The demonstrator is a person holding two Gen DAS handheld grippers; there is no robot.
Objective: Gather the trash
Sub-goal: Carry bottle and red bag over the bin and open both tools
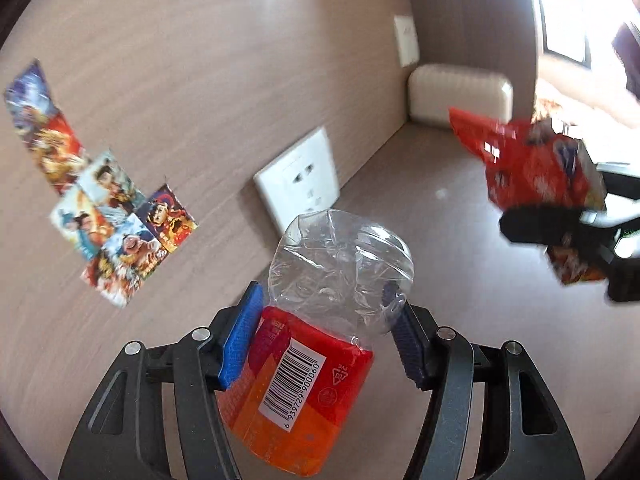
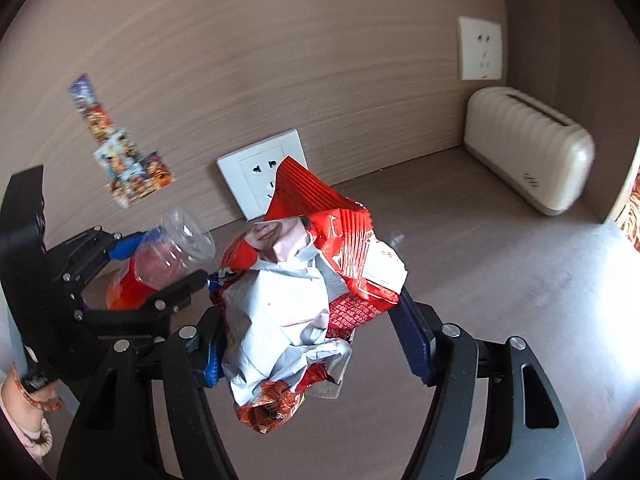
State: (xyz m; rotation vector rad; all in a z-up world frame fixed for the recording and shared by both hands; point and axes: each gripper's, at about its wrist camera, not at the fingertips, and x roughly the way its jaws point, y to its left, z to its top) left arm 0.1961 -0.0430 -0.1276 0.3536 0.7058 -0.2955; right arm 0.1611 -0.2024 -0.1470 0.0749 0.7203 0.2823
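Observation:
My left gripper (image 1: 324, 300) is shut on a crushed clear plastic bottle (image 1: 316, 380) with a red and orange label and a barcode. Its blue pads (image 1: 240, 344) press both sides, and the bottle hangs above the table. My right gripper (image 2: 310, 312) is shut on a crumpled red snack bag (image 2: 304, 280) whose silver lining shows, also off the table. In the right wrist view the left gripper (image 2: 172, 258) and its bottle (image 2: 176, 248) are at the left. In the left wrist view the snack bag (image 1: 532, 164) is at the far right.
A brown table (image 2: 500, 280) meets a wood-grain wall. A white wall socket (image 2: 260, 172) sits low behind both grippers, with another socket (image 2: 480, 48) higher up. A cream ribbed box (image 2: 528, 148) stands in the back right corner. Colourful stickers (image 1: 100, 208) are on the wall. A wrist with a bead bracelet (image 2: 32, 400) shows at lower left.

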